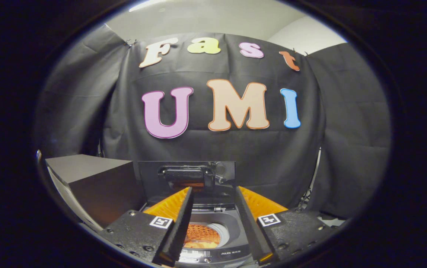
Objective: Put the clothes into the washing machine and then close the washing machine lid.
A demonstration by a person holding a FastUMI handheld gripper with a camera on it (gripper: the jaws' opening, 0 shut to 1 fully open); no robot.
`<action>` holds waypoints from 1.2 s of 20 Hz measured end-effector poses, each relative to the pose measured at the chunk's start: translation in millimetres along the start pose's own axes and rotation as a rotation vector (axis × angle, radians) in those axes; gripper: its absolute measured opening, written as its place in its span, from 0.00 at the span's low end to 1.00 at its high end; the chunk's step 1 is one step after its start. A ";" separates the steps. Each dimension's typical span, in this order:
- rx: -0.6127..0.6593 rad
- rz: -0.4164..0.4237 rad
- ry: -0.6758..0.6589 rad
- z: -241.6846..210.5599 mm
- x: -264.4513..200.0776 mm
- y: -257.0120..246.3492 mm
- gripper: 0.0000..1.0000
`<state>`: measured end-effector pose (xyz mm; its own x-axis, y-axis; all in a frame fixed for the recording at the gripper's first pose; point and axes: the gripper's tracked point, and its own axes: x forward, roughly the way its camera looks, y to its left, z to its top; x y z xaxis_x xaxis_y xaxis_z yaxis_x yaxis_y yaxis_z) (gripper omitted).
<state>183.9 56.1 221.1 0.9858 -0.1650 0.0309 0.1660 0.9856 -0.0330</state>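
My gripper (213,193) is open, with nothing between its fingers, and hangs above a small top-loading washing machine (232,223). Through the gap between the fingers I look down into the round drum, where orange clothes (202,236) lie inside. The machine's dark lid (150,178) stands raised upright just beyond the fingertips, its glossy inner face mirroring the gripper. The control strip (213,254) runs along the machine's front edge, under the fingers.
A grey box (86,182) stands right beside the machine on the left, about as tall as the raised lid. Black cloth walls close the booth behind and on both sides. A thin cable (312,182) hangs down at the right of the machine.
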 end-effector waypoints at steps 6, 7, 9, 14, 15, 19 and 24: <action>0.018 0.005 -0.011 18.4 14.4 -1.1 0.70; 0.019 0.011 -0.013 24.3 21.8 1.6 0.71; 0.017 0.027 -0.016 35.1 40.7 11.0 0.76; 0.025 0.094 -0.023 59.7 99.3 52.8 0.97; 0.025 0.106 -0.020 63.7 112.1 61.5 0.97; 0.029 0.151 -0.005 68.9 170.8 100.1 0.97; 0.024 0.181 0.028 59.3 233.6 141.4 0.97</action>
<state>436.2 159.1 282.8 0.9999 0.0142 -0.0015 -0.0142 0.9998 -0.0117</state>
